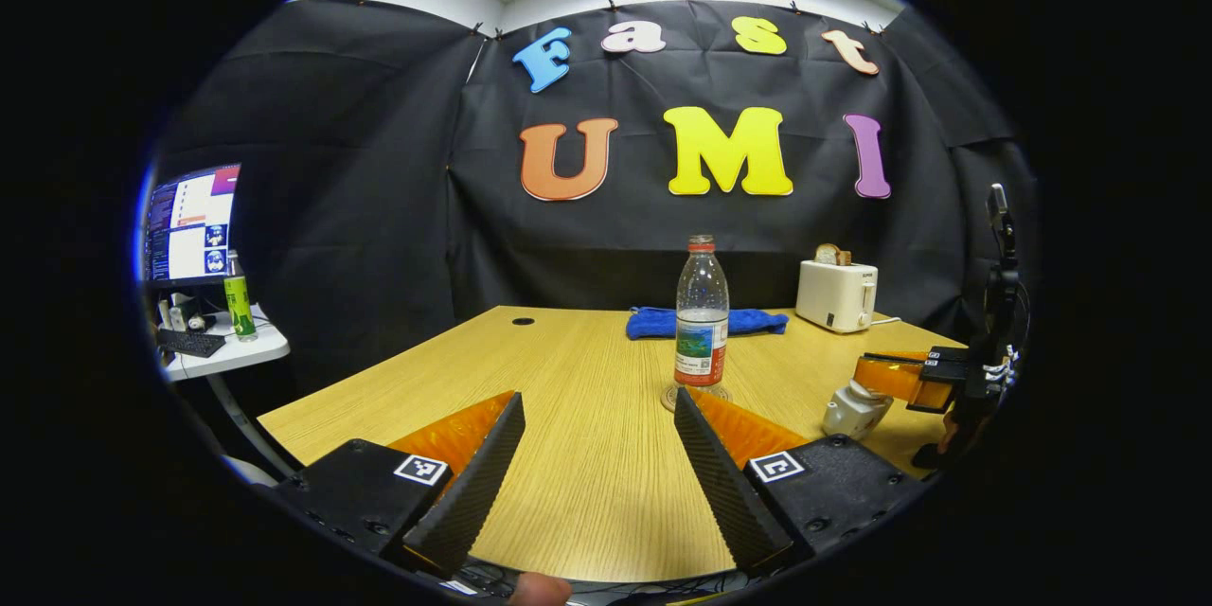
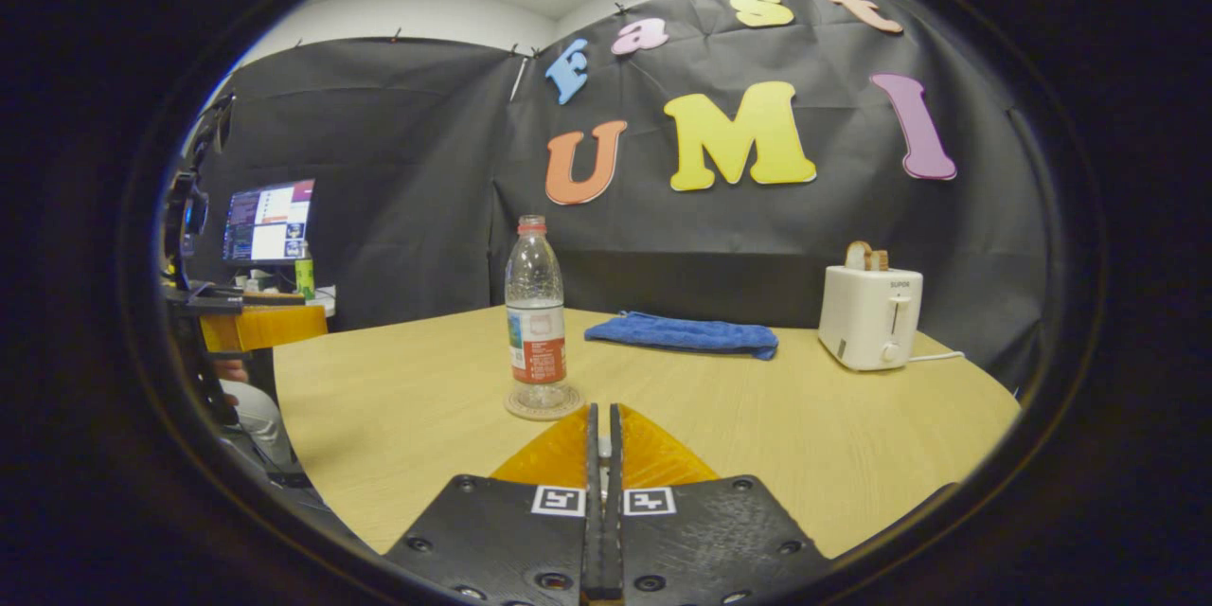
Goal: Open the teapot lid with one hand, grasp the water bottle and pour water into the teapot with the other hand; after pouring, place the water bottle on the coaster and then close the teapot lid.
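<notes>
Left gripper view: my left gripper stands wide apart and empty; the water bottle is upright on its coaster just ahead-right, the teapot further right beside my right gripper. Right gripper view: my right gripper is pressed together, empty, bottle ahead-left on the desk.

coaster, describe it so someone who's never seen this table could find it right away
On the wooden table, in front of the blue cloth and left of the white toaster, stands a bottle. The coaster is the small pale disc under it, the only flat round thing there.
</notes>
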Demonstrator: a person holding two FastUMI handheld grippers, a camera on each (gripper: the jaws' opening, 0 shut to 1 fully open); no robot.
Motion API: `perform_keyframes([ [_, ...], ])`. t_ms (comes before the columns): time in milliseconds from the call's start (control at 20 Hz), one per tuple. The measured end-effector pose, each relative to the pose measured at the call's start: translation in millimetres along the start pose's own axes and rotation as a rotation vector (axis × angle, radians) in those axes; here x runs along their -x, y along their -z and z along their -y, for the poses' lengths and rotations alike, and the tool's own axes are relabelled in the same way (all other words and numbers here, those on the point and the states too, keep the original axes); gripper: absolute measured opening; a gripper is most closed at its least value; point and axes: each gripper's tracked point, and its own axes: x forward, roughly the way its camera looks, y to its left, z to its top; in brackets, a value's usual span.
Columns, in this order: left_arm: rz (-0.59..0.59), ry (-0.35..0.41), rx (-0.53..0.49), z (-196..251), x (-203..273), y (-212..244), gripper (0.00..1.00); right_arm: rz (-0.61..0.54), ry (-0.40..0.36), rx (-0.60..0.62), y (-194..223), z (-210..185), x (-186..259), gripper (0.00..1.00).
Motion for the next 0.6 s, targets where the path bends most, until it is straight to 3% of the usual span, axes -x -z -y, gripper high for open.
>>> perform_keyframes([
  [200, 0.001, 0.011, 0.017, 10.4, 2.8, -2.3, 1.0, 0.01, 0.026, 0.026, -7.0, 1.0, 3.9, 0.09],
  [350, 0.018, 0.018, 0.045, 24.1, 4.2, -13.0, 1.0, 0.062, 0.05, 0.027, -35.0, 0.7, 18.7, 0.62],
  [450, 0.047, 0.02, 0.043, 34.5, 6.0, -28.7, 0.99, 0.096, 0.099, 0.027, -58.6, 6.6, 34.1, 0.84],
  [550, 0.091, 0.034, 0.043, 52.3, 7.6, -49.5, 0.99, 0.132, 0.164, 0.019, -81.9, 17.0, 55.5, 0.96],
  [600, 0.096, 0.031, 0.047, 59.5, 8.8, -56.0, 0.99, 0.149, 0.197, 0.014, -92.7, 23.3, 68.3, 0.96],
])
